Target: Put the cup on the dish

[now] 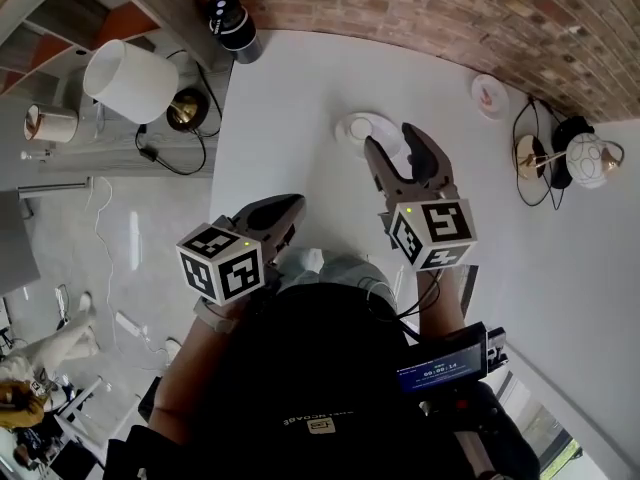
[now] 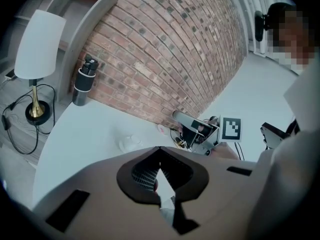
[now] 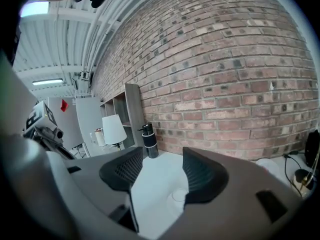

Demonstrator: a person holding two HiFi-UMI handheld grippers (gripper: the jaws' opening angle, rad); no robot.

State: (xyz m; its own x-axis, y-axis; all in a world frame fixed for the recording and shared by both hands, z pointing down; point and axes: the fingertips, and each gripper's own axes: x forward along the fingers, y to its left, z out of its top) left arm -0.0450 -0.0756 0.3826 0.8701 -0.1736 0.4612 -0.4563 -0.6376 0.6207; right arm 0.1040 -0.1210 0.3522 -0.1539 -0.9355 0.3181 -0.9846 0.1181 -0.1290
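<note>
A white cup stands on the white table, toward its far middle. A small white dish with a pink mark lies to the cup's right, near the brick wall. My right gripper is open, its fingertips just to the right of the cup and close to it. The right gripper view shows the cup low between the spread jaws of the right gripper. My left gripper is shut on nothing, back near the person's body. From the left gripper, the cup and dish lie far ahead.
A black and white bottle stands at the table's far left corner. A white-shaded lamp with a brass base and cables sits left of the table. A round white lamp with cables is at the far right.
</note>
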